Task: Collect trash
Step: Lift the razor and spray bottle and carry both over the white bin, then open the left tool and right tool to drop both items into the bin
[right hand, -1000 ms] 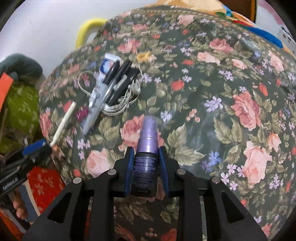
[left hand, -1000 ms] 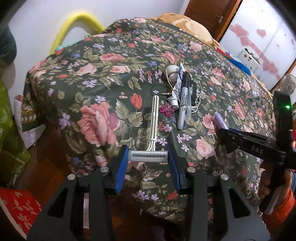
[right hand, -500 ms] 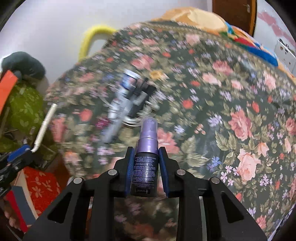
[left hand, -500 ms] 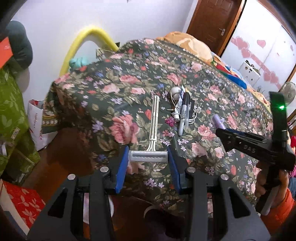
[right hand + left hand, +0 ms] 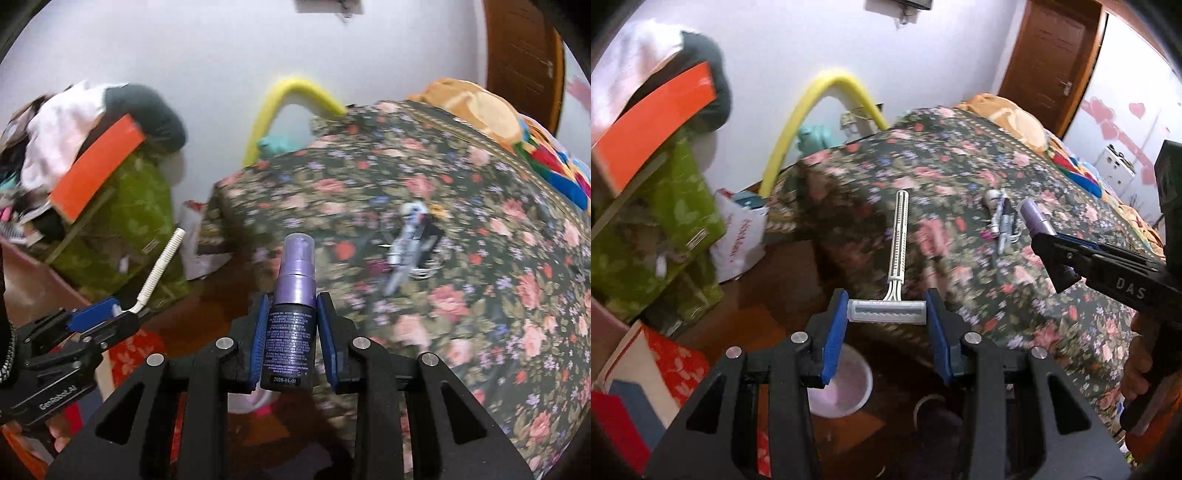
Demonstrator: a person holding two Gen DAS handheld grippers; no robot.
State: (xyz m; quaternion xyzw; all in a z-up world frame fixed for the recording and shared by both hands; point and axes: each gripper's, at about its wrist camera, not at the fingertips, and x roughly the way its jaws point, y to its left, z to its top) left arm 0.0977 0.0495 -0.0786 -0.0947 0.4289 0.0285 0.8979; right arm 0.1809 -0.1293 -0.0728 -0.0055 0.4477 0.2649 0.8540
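My left gripper (image 5: 887, 314) is shut on a white disposable razor (image 5: 896, 254), gripped by its head, with the handle pointing forward. It hangs off the bed's corner, above a pale round bin (image 5: 841, 386) on the floor. My right gripper (image 5: 291, 328) is shut on a small purple spray bottle (image 5: 293, 314), held upright in the air beside the bed. That bottle also shows in the left wrist view (image 5: 1036, 219). The left gripper and razor show in the right wrist view (image 5: 155, 277).
The bed with a dark floral cover (image 5: 960, 192) carries a heap of pens, a tube and earphones (image 5: 1001, 221). Green boxes and clothes (image 5: 665, 206), a white bag (image 5: 738, 236) and a yellow foam arc (image 5: 812, 110) stand to the left. The floor is wooden.
Both grippers have pulled back and away from the bed with their objects. The floor, the bin and the pile at the left have come into view.
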